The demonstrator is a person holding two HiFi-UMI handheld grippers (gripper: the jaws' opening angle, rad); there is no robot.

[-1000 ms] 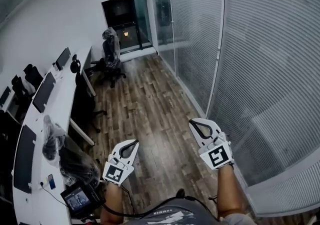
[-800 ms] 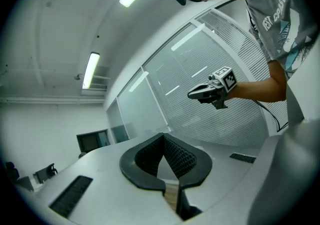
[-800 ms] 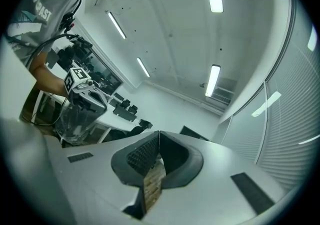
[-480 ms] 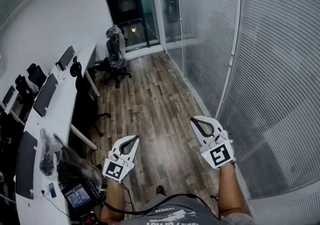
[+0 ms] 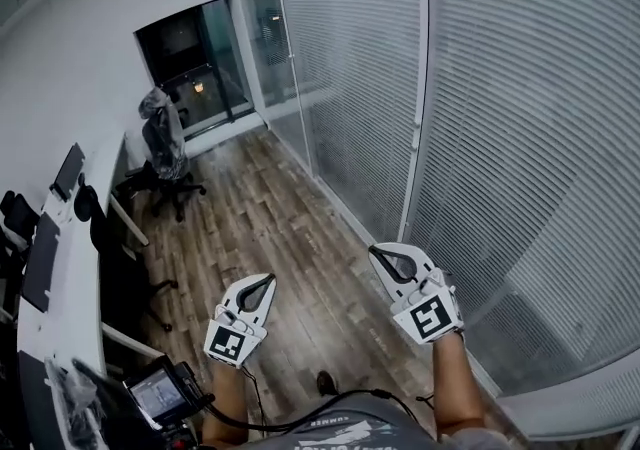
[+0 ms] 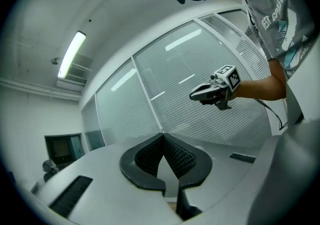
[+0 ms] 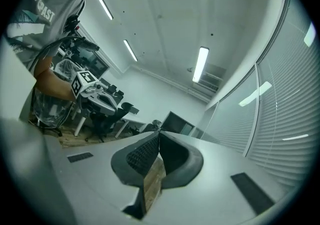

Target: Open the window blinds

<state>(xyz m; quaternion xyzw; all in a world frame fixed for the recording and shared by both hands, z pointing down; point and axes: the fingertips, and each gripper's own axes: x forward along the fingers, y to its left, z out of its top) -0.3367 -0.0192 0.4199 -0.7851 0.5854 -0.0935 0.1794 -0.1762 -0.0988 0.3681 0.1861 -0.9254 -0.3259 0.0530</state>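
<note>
Closed white slatted blinds (image 5: 500,118) cover the glass wall along the right of the head view. Both grippers are held level over the wooden floor, apart from the blinds. My left gripper (image 5: 262,281) is shut and holds nothing. My right gripper (image 5: 378,253) is nearer the glass, also shut and empty. In the left gripper view its jaws (image 6: 163,135) meet at the tips, with the right gripper (image 6: 192,97) and the blinds (image 6: 200,84) beyond. In the right gripper view its jaws (image 7: 159,131) meet too, with the left gripper (image 7: 116,110) at the left and the blinds (image 7: 295,134) at the right.
A white frame post (image 5: 415,108) divides the blind panels. A long white desk (image 5: 85,268) with monitors runs along the left. A covered office chair (image 5: 165,153) stands before a dark doorway (image 5: 195,63). A small screen device (image 5: 160,396) hangs at bottom left.
Both grippers have travelled forward along the glass wall, still shut. The desk has slid off to the left, and the blinds fill more of the head view.
</note>
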